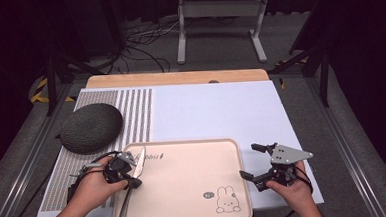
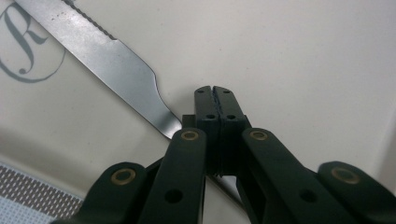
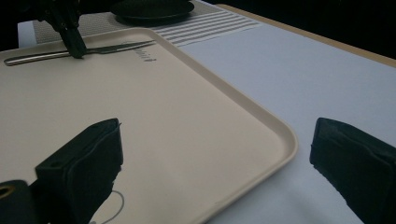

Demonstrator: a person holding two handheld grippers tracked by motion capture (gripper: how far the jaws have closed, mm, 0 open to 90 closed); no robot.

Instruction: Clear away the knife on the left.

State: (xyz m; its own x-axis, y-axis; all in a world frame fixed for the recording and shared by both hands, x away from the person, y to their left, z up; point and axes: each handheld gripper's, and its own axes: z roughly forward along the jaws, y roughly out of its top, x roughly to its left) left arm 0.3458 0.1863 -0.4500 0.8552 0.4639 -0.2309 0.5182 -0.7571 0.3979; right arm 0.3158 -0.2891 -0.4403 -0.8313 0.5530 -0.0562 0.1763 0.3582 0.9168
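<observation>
Beige tray [image 1: 195, 188] sits at the near edge of the table [image 1: 221, 112], on a white sheet, with a rabbit drawing [image 1: 227, 199] toward its near right corner. A steel knife [image 1: 133, 179] lies along the tray's left edge, blade pointing to the far side. The left gripper [image 1: 130, 181] is down on the knife where blade meets handle; in the left gripper view its jaws are pressed together, and the handle passes beneath them, so they look clamped on the knife [image 2: 116, 70]. The right gripper [image 1: 251, 161] is held at the tray's right edge, jaws wide apart, one over the tray [image 3: 140, 116] and one over the sheet. A dark oval dish [image 1: 91, 127] rests on a striped mat [image 1: 131, 114] at the table's left edge.
</observation>
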